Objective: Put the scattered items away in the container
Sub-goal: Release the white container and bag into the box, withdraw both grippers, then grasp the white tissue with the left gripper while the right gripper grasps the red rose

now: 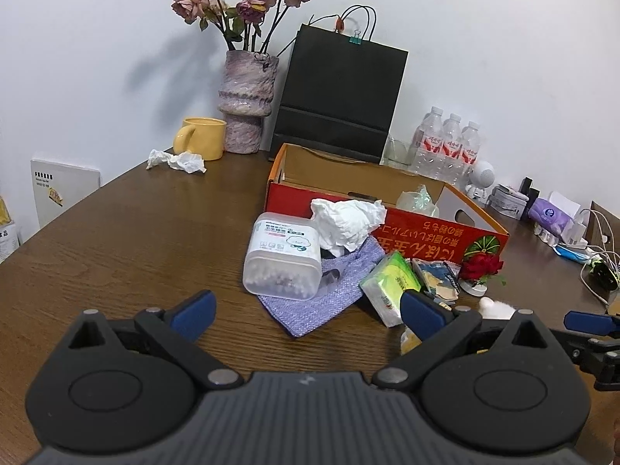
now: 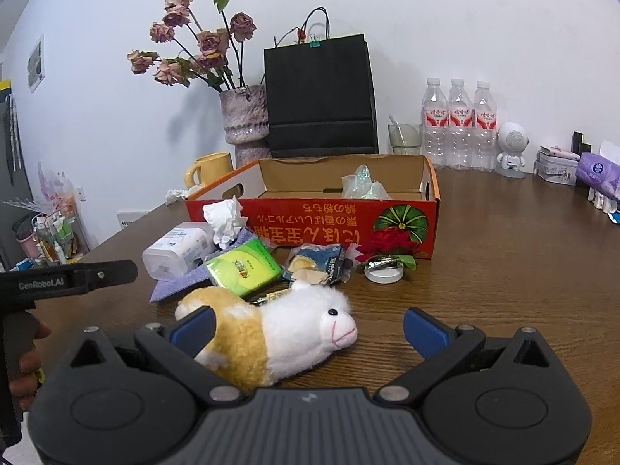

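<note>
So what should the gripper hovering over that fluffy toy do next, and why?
Probably ease the right gripper a little left and down, then close on the plush toy. Its jaws are open, but the toy lies toward the left finger, with bare table by the right one. The toy is nearest, and the red cardboard box behind has room.

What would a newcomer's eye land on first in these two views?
Probably the plush toy, lying on its side right between the open right claw tips. Behind it a heap of clutter, a cotton swab tub, green tissue pack and crumpled tissue, sits against the red cardboard box, which already holds a crinkled plastic wrapper.
</note>
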Demonstrator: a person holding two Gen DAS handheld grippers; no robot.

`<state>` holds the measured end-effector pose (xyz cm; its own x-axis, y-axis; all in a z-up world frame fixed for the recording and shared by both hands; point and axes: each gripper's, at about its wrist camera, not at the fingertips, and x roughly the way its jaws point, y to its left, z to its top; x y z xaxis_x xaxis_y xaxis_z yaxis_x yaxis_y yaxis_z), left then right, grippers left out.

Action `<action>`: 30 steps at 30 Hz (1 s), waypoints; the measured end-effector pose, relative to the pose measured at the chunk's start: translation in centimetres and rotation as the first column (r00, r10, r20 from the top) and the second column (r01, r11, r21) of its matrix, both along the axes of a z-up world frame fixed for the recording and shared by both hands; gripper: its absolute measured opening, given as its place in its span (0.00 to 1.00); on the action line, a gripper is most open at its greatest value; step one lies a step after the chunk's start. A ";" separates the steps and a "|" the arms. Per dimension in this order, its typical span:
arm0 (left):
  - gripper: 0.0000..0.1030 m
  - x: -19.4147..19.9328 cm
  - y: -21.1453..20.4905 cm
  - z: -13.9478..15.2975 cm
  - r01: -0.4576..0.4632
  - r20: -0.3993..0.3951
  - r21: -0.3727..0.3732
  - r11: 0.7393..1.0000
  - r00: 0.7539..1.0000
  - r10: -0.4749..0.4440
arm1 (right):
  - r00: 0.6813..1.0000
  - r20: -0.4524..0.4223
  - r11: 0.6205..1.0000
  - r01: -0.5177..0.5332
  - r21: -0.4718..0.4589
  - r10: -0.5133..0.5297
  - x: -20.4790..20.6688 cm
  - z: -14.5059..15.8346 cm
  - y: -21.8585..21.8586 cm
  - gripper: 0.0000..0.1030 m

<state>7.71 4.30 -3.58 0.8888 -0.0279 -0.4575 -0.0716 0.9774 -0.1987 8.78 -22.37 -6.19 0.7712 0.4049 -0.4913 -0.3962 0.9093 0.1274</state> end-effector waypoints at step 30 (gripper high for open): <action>0.80 14.8 -4.6 1.5 0.077 -0.112 0.178 0.981 0.992 -0.058 | 0.980 -0.187 0.995 0.054 -0.084 -0.069 16.2 -0.3 -1.6 0.81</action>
